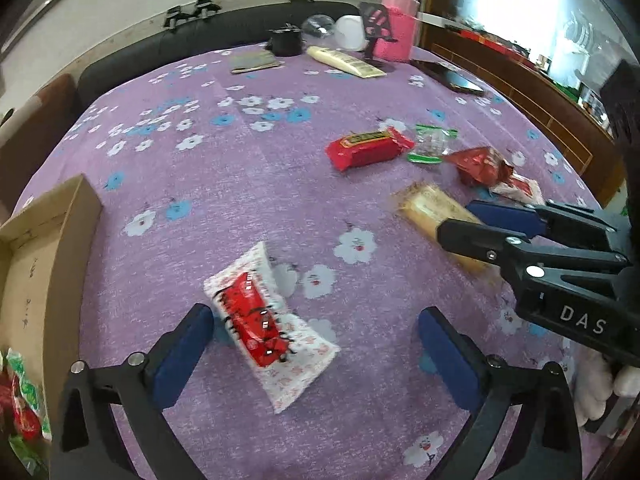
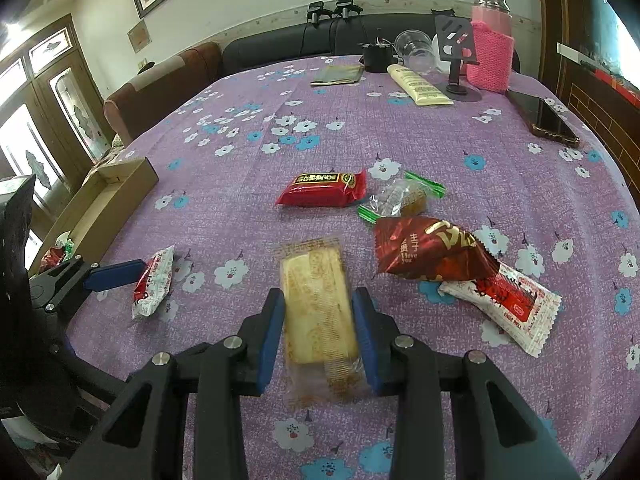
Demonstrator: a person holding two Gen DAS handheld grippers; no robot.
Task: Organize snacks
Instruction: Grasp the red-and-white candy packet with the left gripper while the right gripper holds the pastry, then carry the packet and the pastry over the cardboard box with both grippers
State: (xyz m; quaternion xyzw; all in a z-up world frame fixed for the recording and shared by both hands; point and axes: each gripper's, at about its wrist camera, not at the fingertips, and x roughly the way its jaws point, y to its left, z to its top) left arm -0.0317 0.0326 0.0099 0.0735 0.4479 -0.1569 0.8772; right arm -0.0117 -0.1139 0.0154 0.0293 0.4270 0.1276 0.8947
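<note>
Left wrist view: left gripper [image 1: 316, 344] spread wide, jaws either side of the red-and-white snack packet [image 1: 270, 332], pads not pressing it; packet lies flat on the purple floral tablecloth [image 1: 224, 184]. Cardboard box [image 1: 48, 248] sits left of that packet, at the table edge, with red and green wrappers inside. Right of the packet, right gripper [image 1: 472, 222] pinches the yellow biscuit pack [image 1: 430, 216]. Beyond the biscuit pack: red bar packet [image 1: 368, 150], clear green-edged packet [image 1: 430, 144], dark red pouch [image 1: 480, 166].

Right wrist view: right gripper [image 2: 318, 330] clamped on the yellow biscuit pack [image 2: 318, 304], pads against both long sides. Left of it, a blue finger [image 2: 116, 274] of the left gripper just beside the red-and-white snack packet [image 2: 154, 282]. Right of the biscuit pack, dark red pouch [image 2: 432, 250] overlaps another white-and-red packet [image 2: 508, 304]. Cardboard box [image 2: 104, 204] far left.
</note>
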